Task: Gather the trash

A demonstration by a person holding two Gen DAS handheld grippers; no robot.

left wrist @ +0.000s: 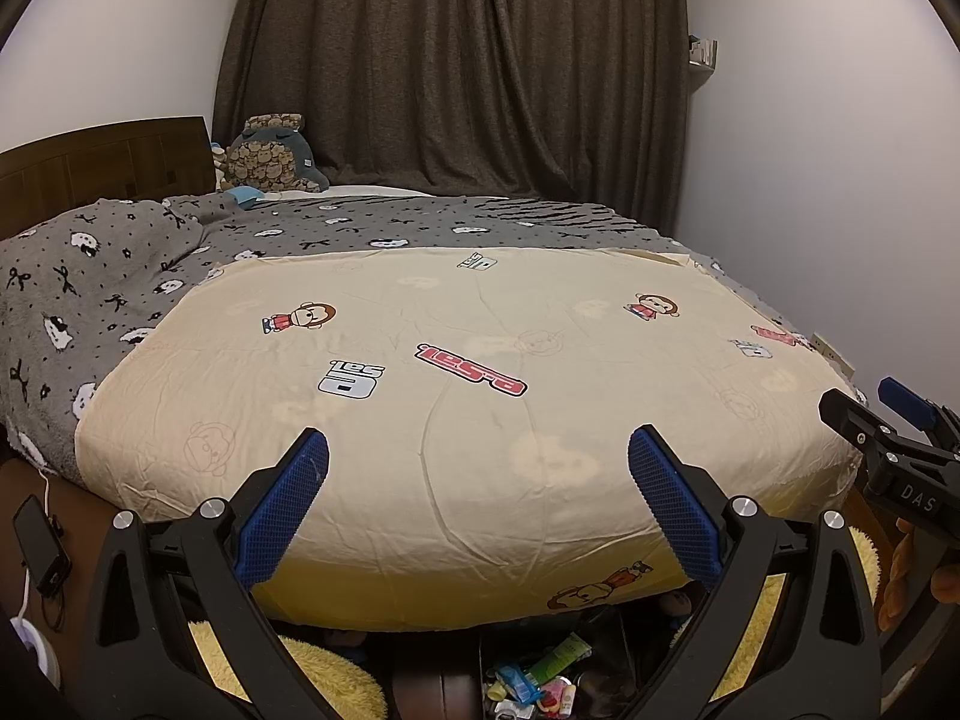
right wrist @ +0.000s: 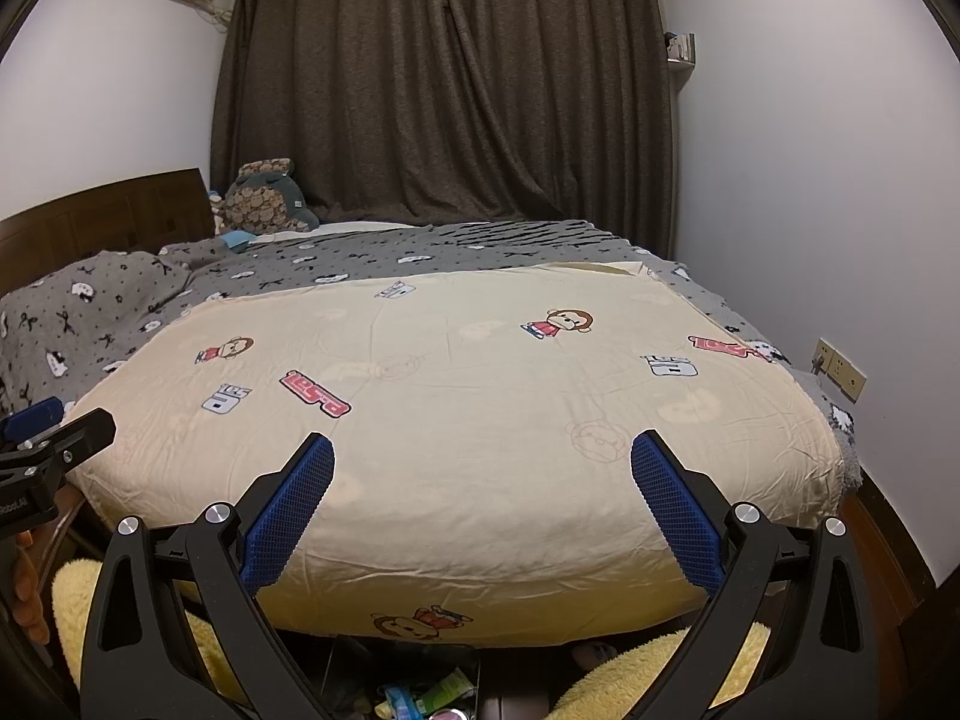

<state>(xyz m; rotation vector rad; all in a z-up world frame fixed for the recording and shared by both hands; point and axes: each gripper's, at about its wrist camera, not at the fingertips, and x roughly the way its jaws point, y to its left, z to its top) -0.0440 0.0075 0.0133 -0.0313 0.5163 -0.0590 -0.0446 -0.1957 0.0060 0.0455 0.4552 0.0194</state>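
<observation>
A heap of colourful wrappers and small packets, the trash [left wrist: 537, 681], lies low at the foot of the bed, under the mattress edge; in the right wrist view the trash [right wrist: 429, 699] shows at the bottom edge. My left gripper [left wrist: 478, 453] is open and empty, held above the bed's foot. My right gripper [right wrist: 482, 456] is open and empty too, beside the left one. The right gripper [left wrist: 882, 420] shows at the right edge of the left wrist view; the left gripper [right wrist: 54, 426] shows at the left edge of the right wrist view.
A bed fills the view, with a cream cartoon-print cover [left wrist: 480, 372] and a grey blanket [left wrist: 120, 288]. A plush toy [left wrist: 273, 153] sits by the wooden headboard [left wrist: 102, 156]. Dark curtains [left wrist: 456, 60] hang behind. A yellow fluffy rug [right wrist: 660, 678] lies below. A phone with cable [left wrist: 39, 546] lies at left.
</observation>
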